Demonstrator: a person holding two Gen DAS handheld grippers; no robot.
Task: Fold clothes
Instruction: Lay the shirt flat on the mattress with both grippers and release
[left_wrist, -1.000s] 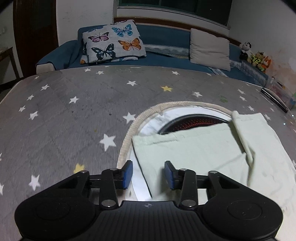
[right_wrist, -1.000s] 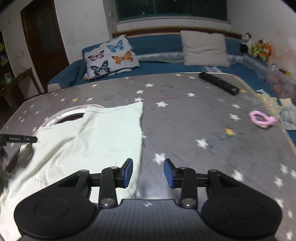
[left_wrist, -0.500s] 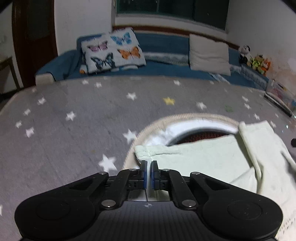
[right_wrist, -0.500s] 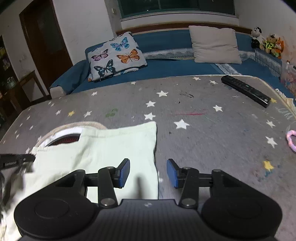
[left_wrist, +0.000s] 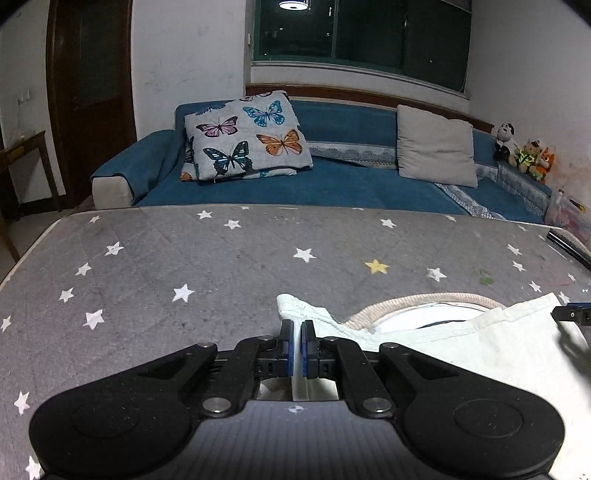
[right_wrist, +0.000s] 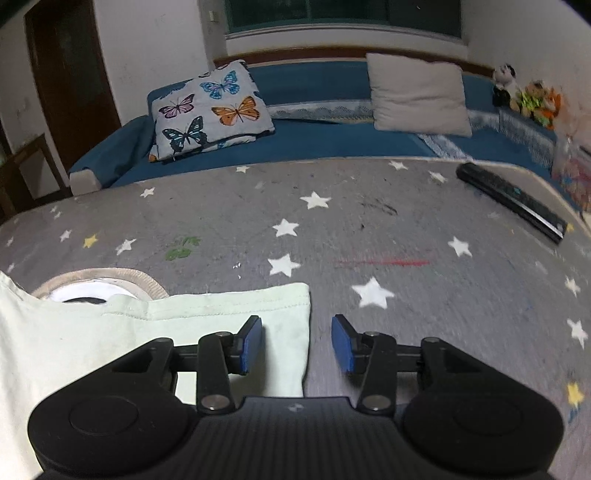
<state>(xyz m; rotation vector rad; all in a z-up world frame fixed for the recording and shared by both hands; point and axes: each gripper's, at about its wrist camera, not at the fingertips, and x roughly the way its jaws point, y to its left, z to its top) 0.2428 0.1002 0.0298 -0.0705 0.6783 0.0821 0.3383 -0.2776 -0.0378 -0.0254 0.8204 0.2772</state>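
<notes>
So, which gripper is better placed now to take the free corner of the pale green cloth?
The right gripper. Its jaws are closing astride the cloth's right edge, pads not yet pressing. The left gripper is already shut on the other corner.

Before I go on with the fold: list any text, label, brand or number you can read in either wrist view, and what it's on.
None can be read.
Remote control: a few small markings on its buttons, too small and blurred to read.
Pale green garment: no tag or print showing.
Butterfly pillow: pictures only, no words.
</notes>
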